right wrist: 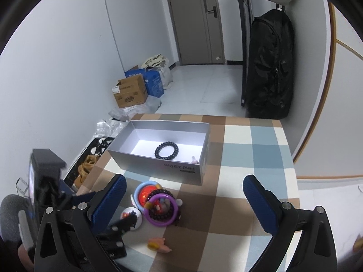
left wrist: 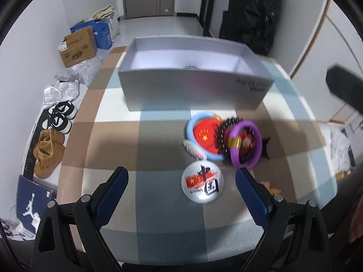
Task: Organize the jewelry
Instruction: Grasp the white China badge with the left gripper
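An open grey box stands on the checked table; in the right wrist view the box holds a black bead bracelet. In front of it lies a pile: a blue ring, a red flag badge, a dark bead bracelet and a purple ring. A white China badge lies nearest. My left gripper is open, low over the table, with the white badge between its fingers. My right gripper is open and empty, higher, above the pile.
A small pink and yellow toy lies at the table's near edge. Shoes, cardboard boxes and plastic bags are on the floor to the left. A black bag hangs beyond the table.
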Demonstrator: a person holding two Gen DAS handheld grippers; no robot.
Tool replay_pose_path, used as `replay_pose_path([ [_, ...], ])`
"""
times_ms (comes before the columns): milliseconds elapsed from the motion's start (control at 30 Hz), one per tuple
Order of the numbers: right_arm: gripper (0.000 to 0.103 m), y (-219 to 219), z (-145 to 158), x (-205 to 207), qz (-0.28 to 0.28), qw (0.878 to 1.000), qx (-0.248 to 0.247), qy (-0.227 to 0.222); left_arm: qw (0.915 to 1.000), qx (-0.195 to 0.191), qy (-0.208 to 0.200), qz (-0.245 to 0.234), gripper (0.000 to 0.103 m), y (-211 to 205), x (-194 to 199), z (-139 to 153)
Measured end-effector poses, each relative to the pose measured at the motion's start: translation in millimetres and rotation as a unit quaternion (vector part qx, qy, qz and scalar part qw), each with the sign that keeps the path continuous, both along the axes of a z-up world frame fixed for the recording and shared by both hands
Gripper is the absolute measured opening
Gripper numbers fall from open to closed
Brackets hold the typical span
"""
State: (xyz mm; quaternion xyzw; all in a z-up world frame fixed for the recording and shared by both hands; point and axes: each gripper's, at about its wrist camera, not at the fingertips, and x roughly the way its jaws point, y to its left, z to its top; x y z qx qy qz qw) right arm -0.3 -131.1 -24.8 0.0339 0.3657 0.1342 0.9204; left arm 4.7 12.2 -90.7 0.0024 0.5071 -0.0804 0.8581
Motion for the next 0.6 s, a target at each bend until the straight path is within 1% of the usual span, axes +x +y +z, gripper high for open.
replay_pose_path([
  [167, 0.103, -13.9, -4.7, 4.0, -0.019, 1.000, 0.020, 0.016, 0.9998, 0.018, 0.003, -0.012, 0.093, -6.0, -3.6, 0.2],
  [233, 0.103, -16.5, -5.4, 4.2, -0.022, 0.999, 0.022, 0.018, 0.9998, 0.017, 0.005, -0.012, 0.093, -5.8, -3.4, -0.9],
  [333, 0.103, -18.1, -6.7, 3.5, -0.024, 0.999, 0.023, 0.020, 0.9997, 0.015, 0.020, -0.007, 0.092, -2.5, -1.5, -4.3],
  [367, 0.103, -18.3, -6.9, 3.2, -0.025, 0.999, 0.023, 0.021, 0.9997, 0.010, 0.023, -0.006, 0.090, -1.4, -1.1, -6.8],
  [400, 0.103, -18.5, -7.1, 3.2, -0.025, 0.999, 0.022, 0.021, 0.9995, 0.004, 0.031, -0.006, 0.085, -1.0, -0.7, -7.7],
  [433, 0.103, -18.3, -6.9, 2.7, -0.024, 0.999, 0.022, 0.021, 0.9995, 0.009, 0.029, -0.005, 0.082, -1.5, 0.6, -7.3],
  [467, 0.103, -18.2, -6.9, 2.5, -0.024, 0.999, 0.021, 0.021, 0.9995, 0.017, 0.023, -0.009, 0.073, -3.4, -0.6, -5.1],
  [533, 0.103, -17.7, -7.5, 2.2, -0.024, 0.999, 0.020, 0.022, 0.9992, 0.028, 0.023, -0.017, 0.070, -6.5, -0.6, -5.8],
  [600, 0.103, -17.7, -8.2, 2.0, -0.024, 0.999, 0.019, 0.023, 0.9992, 0.025, 0.021, -0.021, 0.065, -6.3, -0.9, -6.1],
])
